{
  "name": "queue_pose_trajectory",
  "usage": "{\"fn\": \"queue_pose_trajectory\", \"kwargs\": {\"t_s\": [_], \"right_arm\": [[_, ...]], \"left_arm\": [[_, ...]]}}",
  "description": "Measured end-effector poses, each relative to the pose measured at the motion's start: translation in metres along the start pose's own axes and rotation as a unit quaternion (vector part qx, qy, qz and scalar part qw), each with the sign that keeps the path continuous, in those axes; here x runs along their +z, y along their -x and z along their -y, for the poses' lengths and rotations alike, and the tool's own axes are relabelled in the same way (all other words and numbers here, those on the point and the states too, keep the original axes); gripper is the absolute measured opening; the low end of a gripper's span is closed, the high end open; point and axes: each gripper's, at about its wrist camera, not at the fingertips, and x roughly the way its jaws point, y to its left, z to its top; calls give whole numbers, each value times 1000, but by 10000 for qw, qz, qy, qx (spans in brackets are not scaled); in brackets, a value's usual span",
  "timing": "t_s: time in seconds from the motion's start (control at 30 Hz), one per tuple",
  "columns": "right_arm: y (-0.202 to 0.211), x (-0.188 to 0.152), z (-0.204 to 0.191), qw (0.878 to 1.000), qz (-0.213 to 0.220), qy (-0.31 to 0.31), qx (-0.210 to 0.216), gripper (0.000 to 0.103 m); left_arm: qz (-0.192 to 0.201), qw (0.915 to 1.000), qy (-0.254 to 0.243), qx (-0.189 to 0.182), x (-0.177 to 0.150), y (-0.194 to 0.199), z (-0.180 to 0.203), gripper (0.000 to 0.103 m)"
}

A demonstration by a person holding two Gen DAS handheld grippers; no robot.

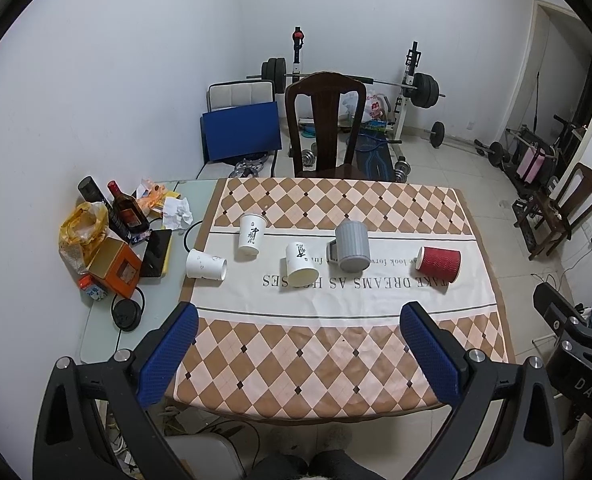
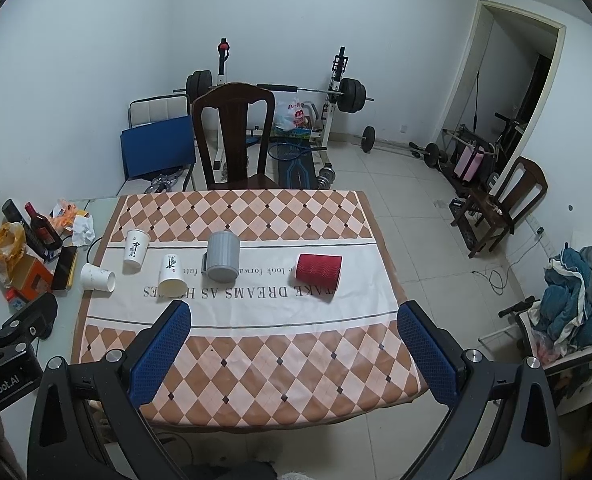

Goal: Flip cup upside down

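Observation:
Several cups lie in a row across the white band of the tablecloth. A red ribbed cup [image 1: 439, 263] [image 2: 319, 271] lies on its side at the right. A grey mug [image 1: 351, 245] [image 2: 223, 256] stands mouth down. One white paper cup [image 1: 300, 263] [image 2: 171, 273] lies tilted with its mouth toward me. Another white cup [image 1: 251, 236] [image 2: 135, 248] stands upright behind it. A third white cup [image 1: 206, 264] [image 2: 97, 277] lies on its side at the left. My left gripper [image 1: 297, 314] and right gripper [image 2: 294, 314] are open and empty, above the table's near edge.
A checked tablecloth [image 1: 335, 344] covers the table. Bottles [image 1: 126, 210], an orange box [image 1: 114, 266], a phone and papers crowd the table's left end. A dark wooden chair [image 1: 325, 124] stands at the far side. Weights and a barbell rack stand behind.

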Motion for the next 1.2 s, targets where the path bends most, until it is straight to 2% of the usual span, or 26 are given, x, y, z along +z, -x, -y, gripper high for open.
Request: {"fn": "queue_pose_trajectory", "kwargs": {"t_s": [0.03, 0.1, 0.5, 0.63, 0.73, 0.87, 1.07, 1.2], "right_arm": [[11, 13, -7, 10000, 9, 10, -5, 103], [14, 17, -8, 10000, 17, 6, -10, 103], [16, 23, -10, 10000, -2, -24, 37, 103], [4, 24, -13, 9998, -112, -53, 137, 103], [-28, 20, -20, 9991, -331, 18, 277, 103], [-81, 10, -47, 9950, -784, 392, 479, 103], [-171, -30, -101, 9808, -1501, 974, 772, 103], [-232, -60, -139, 9718, -1902, 1181, 740, 101]], "left_arm": [[2, 10000, 5, -2, -1, 0, 0, 103], [5, 10000, 2, -3, 2, 0, 1, 103], [6, 10000, 25, -10, 0, 0, 0, 103], [-77, 9998, 148, 147, 2, -5, 0, 103], [-230, 9984, 279, 423, -2, -29, -6, 103], [-654, 9912, 623, 964, -15, -70, -22, 103], [-1257, 9711, 1148, 1672, -48, -130, -65, 103], [-1682, 9569, 1480, 1849, -64, -171, -103, 103]]}}
